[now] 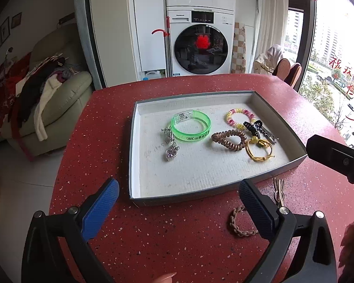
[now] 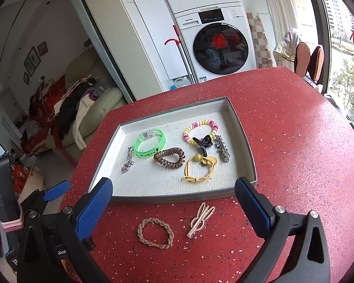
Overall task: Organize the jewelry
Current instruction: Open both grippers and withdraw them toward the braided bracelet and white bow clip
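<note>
Jewelry is mostly gathered already; two pieces lie loose on the red worktop (image 2: 283,141) nearest the grippers: a braided brown hair tie (image 2: 155,234) and a pale rabbit-shaped clip (image 2: 200,219), both just outside the tray's (image 2: 177,199) near wall. The right gripper (image 2: 173,206) hangs above them, jaws wide apart and empty, likely lined up to collect one. The left gripper (image 1: 178,208) is likewise spread and empty. Farther in, the tray holds a green bangle (image 2: 151,147), a coiled tie (image 2: 169,157), a yellow cord bracelet (image 2: 197,168) and a beaded bracelet (image 2: 200,129).
</note>
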`<state>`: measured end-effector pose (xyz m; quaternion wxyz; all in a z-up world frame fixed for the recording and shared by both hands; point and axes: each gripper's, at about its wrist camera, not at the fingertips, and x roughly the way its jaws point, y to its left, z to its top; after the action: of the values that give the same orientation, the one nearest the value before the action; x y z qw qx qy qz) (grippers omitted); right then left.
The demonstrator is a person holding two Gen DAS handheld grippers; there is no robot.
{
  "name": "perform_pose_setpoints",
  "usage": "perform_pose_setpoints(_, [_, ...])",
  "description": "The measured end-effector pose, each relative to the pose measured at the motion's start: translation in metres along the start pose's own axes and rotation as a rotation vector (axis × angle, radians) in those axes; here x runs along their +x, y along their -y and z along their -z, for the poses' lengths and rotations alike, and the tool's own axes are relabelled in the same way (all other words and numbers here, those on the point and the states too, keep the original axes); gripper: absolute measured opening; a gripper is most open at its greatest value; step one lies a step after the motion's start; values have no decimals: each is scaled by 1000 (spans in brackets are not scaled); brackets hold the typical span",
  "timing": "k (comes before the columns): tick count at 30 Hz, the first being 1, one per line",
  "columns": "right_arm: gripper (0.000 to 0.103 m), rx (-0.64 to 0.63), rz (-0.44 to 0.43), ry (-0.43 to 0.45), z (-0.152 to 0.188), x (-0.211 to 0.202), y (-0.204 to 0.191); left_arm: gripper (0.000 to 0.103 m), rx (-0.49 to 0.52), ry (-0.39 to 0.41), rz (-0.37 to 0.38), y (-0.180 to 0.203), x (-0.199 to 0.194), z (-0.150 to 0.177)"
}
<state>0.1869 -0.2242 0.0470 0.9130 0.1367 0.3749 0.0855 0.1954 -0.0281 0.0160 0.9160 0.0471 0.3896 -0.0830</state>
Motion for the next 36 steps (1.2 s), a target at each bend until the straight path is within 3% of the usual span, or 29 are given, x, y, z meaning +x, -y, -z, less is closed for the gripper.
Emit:
perform_pose_setpoints(9, [103, 12, 15, -43, 14, -13, 3, 103, -1, -18, 3, 7, -11, 19])
perform_pose_setpoints(20, [103, 48, 32, -105, 33, -21, 20, 103, -2, -99, 40, 9, -12, 48])
perform_pose_setpoints(36, [103, 133, 95, -223, 52, 0, 52, 103, -24, -127, 25, 12, -6, 56])
